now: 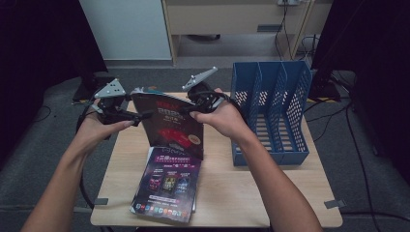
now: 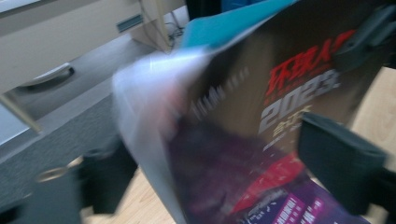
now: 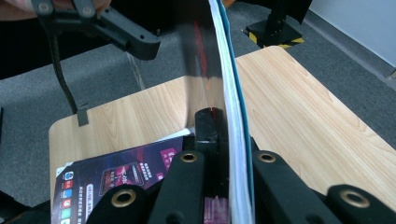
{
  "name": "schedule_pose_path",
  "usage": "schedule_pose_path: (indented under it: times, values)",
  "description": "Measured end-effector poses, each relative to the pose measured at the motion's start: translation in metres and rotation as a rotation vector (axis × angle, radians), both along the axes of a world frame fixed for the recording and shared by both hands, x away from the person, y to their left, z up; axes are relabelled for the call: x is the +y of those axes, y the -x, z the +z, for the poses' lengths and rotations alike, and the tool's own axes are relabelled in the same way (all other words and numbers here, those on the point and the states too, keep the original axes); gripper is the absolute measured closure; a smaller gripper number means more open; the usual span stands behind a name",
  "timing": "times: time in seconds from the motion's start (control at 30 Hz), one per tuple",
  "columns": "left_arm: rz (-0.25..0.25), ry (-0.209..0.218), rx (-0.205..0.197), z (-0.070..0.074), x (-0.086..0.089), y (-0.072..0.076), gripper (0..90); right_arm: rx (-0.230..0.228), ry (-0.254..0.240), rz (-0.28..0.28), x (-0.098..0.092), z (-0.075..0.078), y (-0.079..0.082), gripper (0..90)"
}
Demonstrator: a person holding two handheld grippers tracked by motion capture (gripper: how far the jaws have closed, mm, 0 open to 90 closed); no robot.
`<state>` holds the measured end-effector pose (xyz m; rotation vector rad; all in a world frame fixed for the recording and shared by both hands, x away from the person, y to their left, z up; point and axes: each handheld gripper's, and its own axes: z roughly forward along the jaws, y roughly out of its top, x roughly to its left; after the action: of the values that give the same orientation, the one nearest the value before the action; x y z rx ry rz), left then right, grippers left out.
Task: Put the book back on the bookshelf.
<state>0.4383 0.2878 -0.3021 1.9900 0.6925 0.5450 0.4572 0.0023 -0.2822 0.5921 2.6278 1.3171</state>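
A light wooden bench (image 1: pixel 270 193) stands on grey carpet. The left hand-held gripper (image 1: pixel 126 115) is spread open, its jaws either side of the dark magazine's (image 1: pixel 169 126) left edge without pinching. The right hand-held gripper (image 1: pixel 191 110) is clamped on the opposite edge, holding it upright. Below lies a second magazine (image 1: pixel 167 186); right of the right hand-held gripper waits the blue file rack (image 1: pixel 270 111), the bench between bare.

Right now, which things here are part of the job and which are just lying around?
In the job:
- dark magazine, held upright
- right hand-held gripper, clamped on its edge
- left hand-held gripper, jaws apart beside it
- blue file rack, likely

Lying about:
- purple magazine, flat on table
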Motion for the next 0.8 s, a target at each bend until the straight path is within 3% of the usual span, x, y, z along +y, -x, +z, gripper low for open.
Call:
schedule_pose_path:
  times: [0.07, 0.43, 0.67, 0.8]
  values:
    - [0.023, 0.017, 0.003, -0.004, 0.002, -0.001, 2.6, 0.001, -0.004, -0.006, -0.002, 0.001, 0.0, 87.2]
    - [0.079, -0.004, 0.017, -0.036, 0.005, 0.004, 2.5, 0.002, -0.017, -0.026, -0.012, 0.007, 0.0, 87.2]
    - [0.102, -0.014, 0.009, -0.059, 0.005, 0.018, 3.2, -0.004, -0.004, -0.023, -0.01, 0.014, -0.001, 87.2]
    - [0.112, -0.016, 0.007, -0.072, 0.009, 0.022, 3.1, -0.002, -0.022, -0.019, -0.012, 0.016, -0.003, 87.2]
